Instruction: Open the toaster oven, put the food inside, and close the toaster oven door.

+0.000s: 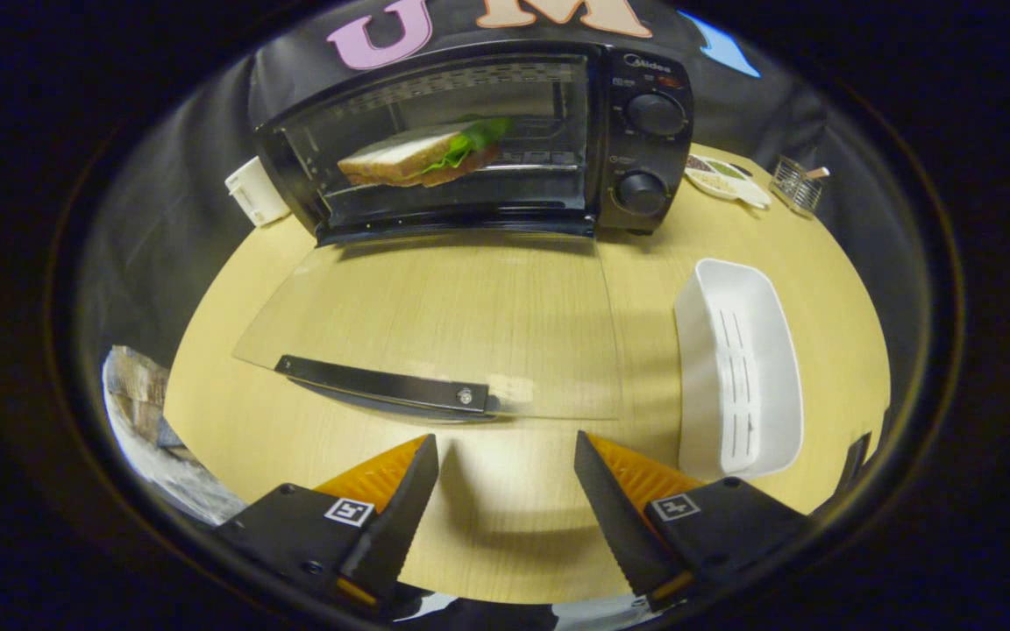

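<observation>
- Sandwich (422, 156) is sitting on the rack inside the toaster oven (479, 140), so closing is the remaining step.
- Glass door (435, 324) is lying flat and open over the counter (505, 517), its handle (382, 384) just ahead of the claw (505, 456).
- Claw is gaping open, holding nothing.
- Judging from here, slipping under the handle and lifting evenly is looking wisest.
- Midea branding is showing above the knobs (656, 114).
- White tray (737, 368) is resting beside the door.
</observation>
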`<state>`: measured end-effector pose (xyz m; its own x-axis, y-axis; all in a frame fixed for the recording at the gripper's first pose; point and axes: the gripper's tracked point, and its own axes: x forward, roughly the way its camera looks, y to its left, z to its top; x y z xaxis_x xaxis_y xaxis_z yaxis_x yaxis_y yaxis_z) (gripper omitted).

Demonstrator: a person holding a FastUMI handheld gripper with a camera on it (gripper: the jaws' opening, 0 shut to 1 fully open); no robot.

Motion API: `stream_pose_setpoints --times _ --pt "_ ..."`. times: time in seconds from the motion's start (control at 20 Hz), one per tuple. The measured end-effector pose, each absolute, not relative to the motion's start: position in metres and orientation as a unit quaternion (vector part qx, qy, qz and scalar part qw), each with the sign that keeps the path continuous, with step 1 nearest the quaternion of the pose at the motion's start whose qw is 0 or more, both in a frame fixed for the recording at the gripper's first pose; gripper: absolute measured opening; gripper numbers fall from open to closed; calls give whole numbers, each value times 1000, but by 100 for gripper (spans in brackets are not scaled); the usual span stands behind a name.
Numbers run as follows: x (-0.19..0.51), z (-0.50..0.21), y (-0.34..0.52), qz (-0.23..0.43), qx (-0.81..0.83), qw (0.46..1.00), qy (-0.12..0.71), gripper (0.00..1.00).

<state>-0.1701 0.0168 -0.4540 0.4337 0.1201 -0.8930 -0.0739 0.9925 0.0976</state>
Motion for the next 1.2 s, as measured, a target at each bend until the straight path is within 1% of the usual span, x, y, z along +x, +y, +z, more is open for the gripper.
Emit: stream_pose_setpoints --times 0.2,0.5,0.95,1.2 --pt "-160 -457 17 60 -10 850 524 98" --pt "-158 -455 17 58 -15 856 514 98" --pt "-146 -428 18 75 -19 872 483 98" --pt "-127 -405 18 72 1 886 459 98"
